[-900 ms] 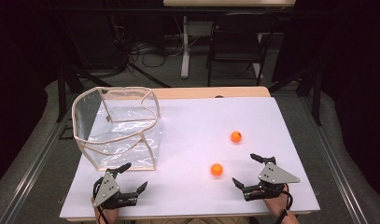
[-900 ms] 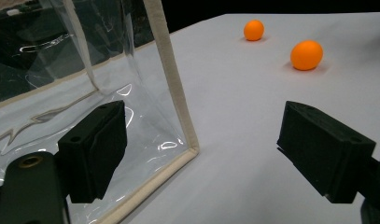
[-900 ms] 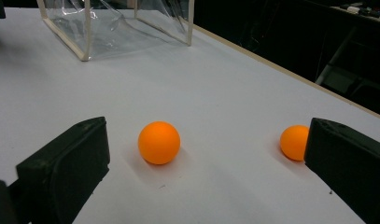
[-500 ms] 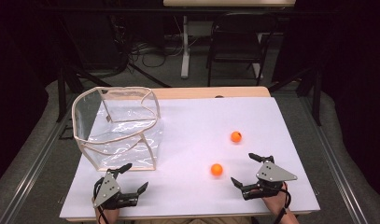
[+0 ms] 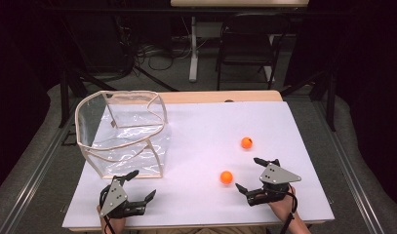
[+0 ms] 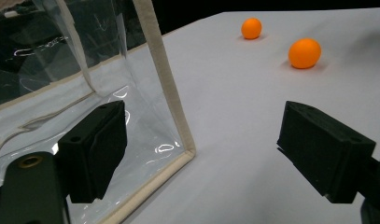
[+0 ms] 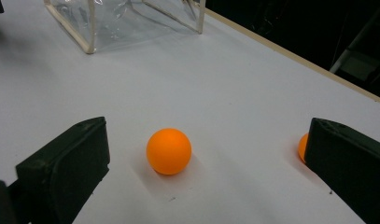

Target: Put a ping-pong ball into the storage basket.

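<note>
Approach step: right claw [image 5: 249, 174] wide, empty, just beside near ball [image 5: 226, 177]; next advance, straddle ball, close.

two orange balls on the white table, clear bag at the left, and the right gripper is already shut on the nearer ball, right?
Not quite. The right gripper is open: in the right gripper view its jaws stand wide, apart from the nearer ball. The farther ball, white table and clear bag are as you say.

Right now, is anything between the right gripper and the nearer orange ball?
Nothing visible. The right gripper has its jaws wide open, facing the nearer orange ball, with bare white table between them.
</note>
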Demonstrator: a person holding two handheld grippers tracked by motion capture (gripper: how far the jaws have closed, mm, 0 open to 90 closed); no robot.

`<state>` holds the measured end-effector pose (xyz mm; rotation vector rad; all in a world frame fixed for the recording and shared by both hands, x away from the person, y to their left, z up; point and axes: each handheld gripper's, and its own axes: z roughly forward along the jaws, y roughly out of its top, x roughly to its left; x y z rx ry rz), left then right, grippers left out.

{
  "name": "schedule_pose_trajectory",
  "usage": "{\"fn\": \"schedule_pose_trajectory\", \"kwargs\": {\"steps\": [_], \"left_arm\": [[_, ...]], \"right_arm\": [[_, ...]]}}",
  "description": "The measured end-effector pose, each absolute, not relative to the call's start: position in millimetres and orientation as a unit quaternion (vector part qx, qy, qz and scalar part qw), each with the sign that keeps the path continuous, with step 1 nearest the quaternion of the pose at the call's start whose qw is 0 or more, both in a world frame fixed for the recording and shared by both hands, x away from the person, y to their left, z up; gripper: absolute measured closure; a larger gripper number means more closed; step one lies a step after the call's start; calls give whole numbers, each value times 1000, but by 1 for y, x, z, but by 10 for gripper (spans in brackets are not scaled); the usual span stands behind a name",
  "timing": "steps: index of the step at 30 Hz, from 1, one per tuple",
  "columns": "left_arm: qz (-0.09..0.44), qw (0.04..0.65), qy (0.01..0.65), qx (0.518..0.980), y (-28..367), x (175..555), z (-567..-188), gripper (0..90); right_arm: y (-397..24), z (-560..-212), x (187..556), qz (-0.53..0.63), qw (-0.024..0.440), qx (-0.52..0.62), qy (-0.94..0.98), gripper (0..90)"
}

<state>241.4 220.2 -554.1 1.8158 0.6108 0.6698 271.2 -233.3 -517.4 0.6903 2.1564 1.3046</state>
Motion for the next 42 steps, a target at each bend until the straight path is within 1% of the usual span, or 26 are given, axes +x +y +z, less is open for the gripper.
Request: {"fn": "schedule_pose_trajectory", "kwargs": {"steps": [3,20,42], "left_arm": [[280,531,258,757,222,242,-554,157],[276,529,260,759,222,244,-554,156],[278,527,260,760,222,243,-554,157]], "right_arm": [[-229,-516,275,474,250,261,803,0],[-221,-508,283,458,243,264,814,0],[-196,-505,302,431,211,256,839,0]]}}
